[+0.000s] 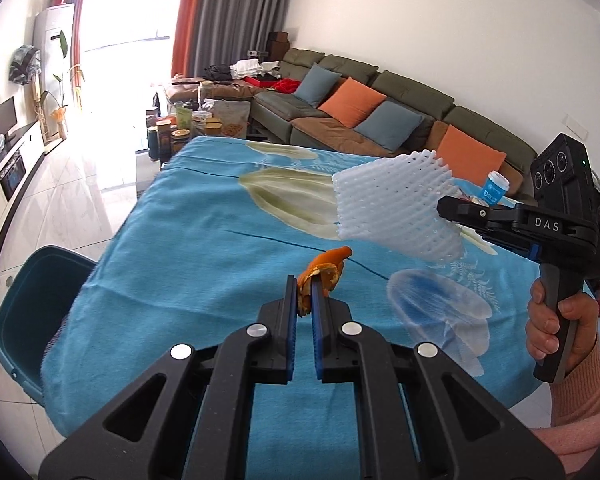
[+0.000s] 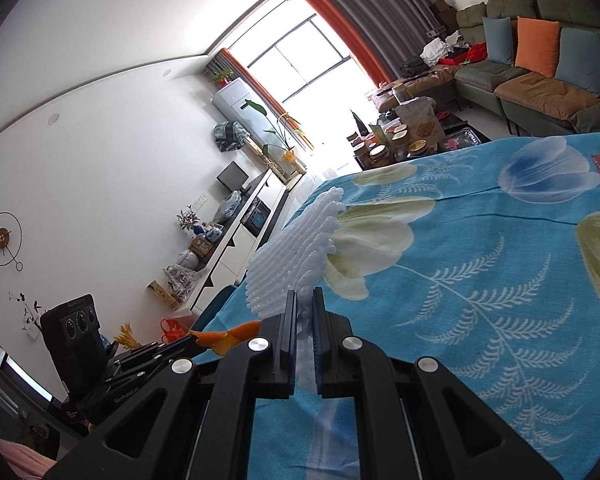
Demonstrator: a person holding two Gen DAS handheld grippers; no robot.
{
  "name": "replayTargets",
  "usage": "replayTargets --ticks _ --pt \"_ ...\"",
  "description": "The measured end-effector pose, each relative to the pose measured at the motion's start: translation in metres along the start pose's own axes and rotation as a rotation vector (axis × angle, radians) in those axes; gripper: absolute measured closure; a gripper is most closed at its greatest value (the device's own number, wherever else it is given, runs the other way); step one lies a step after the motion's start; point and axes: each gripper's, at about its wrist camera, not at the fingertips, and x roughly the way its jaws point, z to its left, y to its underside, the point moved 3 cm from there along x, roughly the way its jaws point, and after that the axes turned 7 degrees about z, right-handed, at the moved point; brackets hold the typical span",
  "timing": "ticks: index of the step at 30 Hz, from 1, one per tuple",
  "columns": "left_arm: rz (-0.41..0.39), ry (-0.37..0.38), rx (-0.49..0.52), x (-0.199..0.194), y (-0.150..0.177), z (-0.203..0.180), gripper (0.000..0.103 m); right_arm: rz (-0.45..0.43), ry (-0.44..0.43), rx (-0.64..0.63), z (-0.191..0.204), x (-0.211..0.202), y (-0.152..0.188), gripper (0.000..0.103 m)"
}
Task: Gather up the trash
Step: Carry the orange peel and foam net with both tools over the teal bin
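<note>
Teal bin (image 1: 28,312) stood at the table's left edge, below the blue flowered cloth (image 1: 204,240). Above the cloth, the left claw (image 1: 305,292) was clamped tight on a curl of orange peel (image 1: 324,270). Farther right, the right claw (image 1: 446,207), gripped by a hand (image 1: 556,328) in a pink sleeve, was closed on a white foam fruit net (image 1: 392,196) held clear of the table.

Bright daylight floods through the blown-out tall window (image 2: 300,68), glaring off the glossy pale tile floor (image 1: 96,184), frames sharp, strong fisheye bending, dark vignetted corners.
</note>
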Motion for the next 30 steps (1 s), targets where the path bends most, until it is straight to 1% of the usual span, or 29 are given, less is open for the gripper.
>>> replayTargets --ticks 10,24,30 --pt "-0.016 -0.040 -0.036 -0.019 0.007 0.016 0.096 0.031 -0.037 -0.017 0.015 0.015 -0.002 0.097" --pt "-0.038 -0.088 -0.093 -0.035 0.009 0.043 0.096 0.066 -0.073 -0.049 0.038 0.037 -0.005 0.097" --pt "-0.042 -0.112 -0.125 -0.043 0.013 0.060 0.096 0.080 -0.091 -0.062 0.049 0.047 -0.007 0.097"
